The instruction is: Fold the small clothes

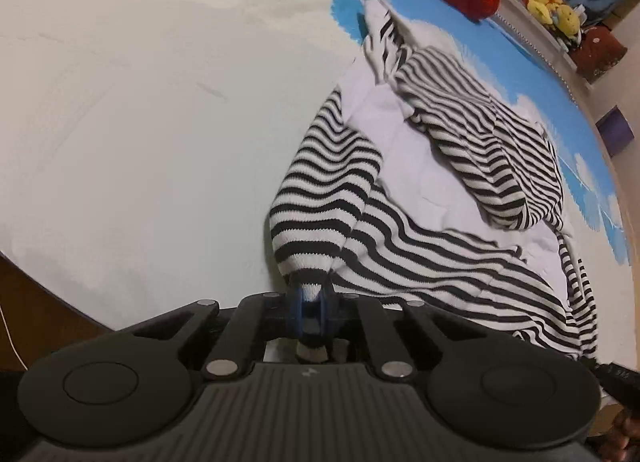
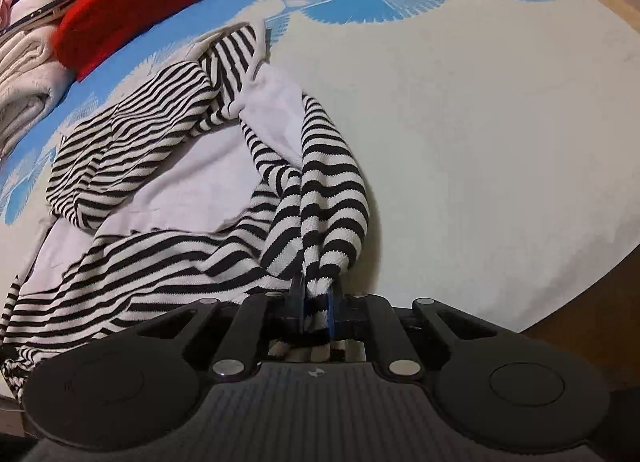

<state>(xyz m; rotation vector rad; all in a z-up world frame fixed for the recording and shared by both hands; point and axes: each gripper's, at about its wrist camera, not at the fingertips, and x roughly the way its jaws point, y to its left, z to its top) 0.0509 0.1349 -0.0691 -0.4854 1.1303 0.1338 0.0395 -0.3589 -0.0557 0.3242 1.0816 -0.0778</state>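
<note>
Left wrist: yellow plush toys (image 1: 554, 8), right wrist: folded white clothes (image 2: 24, 102)

A home bedroom, bed sheet (image 1: 140, 122) printed with blue fan leaves spread ahead of the tool, yellow plush toys (image 1: 550, 6) on a ledge far right, folded clothes (image 2: 28, 74) and red knit (image 2: 132, 2) stacked ahead-left.
</note>
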